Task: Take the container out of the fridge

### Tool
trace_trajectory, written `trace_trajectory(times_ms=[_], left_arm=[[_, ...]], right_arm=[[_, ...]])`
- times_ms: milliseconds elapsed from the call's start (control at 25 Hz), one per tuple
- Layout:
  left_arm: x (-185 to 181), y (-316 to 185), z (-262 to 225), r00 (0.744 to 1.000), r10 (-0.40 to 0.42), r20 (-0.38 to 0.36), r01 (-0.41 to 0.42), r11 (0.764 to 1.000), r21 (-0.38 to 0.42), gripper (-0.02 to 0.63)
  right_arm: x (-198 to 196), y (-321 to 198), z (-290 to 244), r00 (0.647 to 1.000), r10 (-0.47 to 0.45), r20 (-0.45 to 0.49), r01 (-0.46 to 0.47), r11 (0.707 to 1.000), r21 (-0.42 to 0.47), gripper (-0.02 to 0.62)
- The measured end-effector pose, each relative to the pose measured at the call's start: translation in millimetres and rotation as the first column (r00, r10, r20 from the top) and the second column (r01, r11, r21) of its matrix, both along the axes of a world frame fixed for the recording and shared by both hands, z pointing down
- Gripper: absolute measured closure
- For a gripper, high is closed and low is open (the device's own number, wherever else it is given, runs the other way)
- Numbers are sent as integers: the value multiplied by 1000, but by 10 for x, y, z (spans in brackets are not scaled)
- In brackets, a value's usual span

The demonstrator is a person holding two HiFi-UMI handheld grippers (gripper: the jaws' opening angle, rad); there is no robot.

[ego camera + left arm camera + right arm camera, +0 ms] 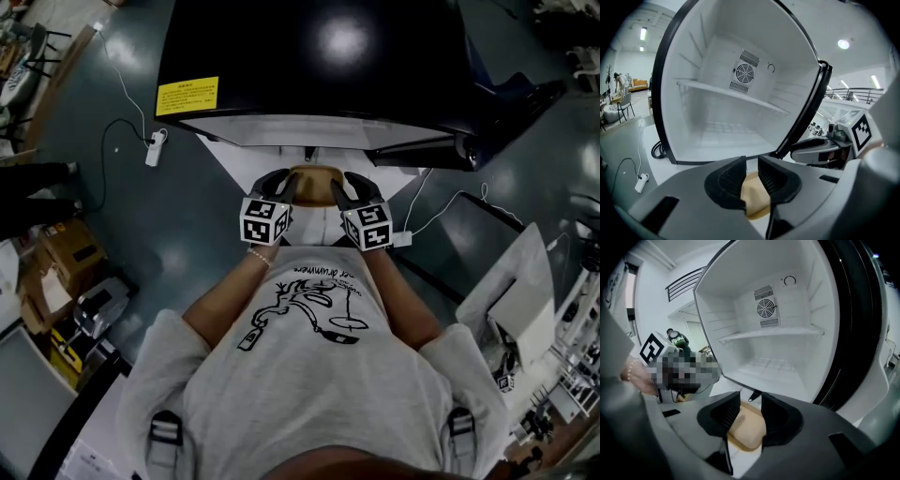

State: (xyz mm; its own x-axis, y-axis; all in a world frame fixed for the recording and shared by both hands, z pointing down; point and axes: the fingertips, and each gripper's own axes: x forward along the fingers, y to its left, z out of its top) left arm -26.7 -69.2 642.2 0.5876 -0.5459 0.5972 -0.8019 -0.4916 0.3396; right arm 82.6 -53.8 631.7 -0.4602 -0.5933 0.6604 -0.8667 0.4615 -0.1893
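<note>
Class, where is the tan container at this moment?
In the head view the tan container is centre frame, just outside the open fridge, gripped on its left by the left gripper and on its right by the right gripper.

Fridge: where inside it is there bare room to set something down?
The shelf is bare from wall to wall, and so is the floor under it. It is crowded only before the opening: the left gripper and right gripper hold the container there.
</note>
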Motion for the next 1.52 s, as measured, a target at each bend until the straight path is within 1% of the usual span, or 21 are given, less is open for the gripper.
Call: trace_trajectory(times_ms=[120,360,600,800,960,1160,1520], left_arm=[[44,-37,-184,1000,6,-24,-6,999,36,518],[118,-33,-511,998,41,-41,-36,994,107,522],[167,-52,-854,996,44,-76,-30,984,174,535],[220,-69,-1175,994,58,-91,-34,968,248,543],[257,-73,-1461,990,72,-121,-33,954,297,551],[295,-76,-1771,984,87,-158,-27,937,349,561],[318,-64,-2154,975,111,-192,-23,910,414,574]], right_arm=[[-40,-28,-113,1000,-10,14,9,1000,22,443],[-152,-45,-468,998,-24,63,19,997,77,457],[-210,-77,-873,994,-37,107,21,990,140,471],[-245,-84,-1185,990,-58,132,32,980,195,482],[-295,-84,-1449,988,-80,134,45,969,245,490],[-339,-87,-1731,984,-98,148,51,955,293,500],[-360,-88,-2143,977,-117,179,47,934,354,515]])
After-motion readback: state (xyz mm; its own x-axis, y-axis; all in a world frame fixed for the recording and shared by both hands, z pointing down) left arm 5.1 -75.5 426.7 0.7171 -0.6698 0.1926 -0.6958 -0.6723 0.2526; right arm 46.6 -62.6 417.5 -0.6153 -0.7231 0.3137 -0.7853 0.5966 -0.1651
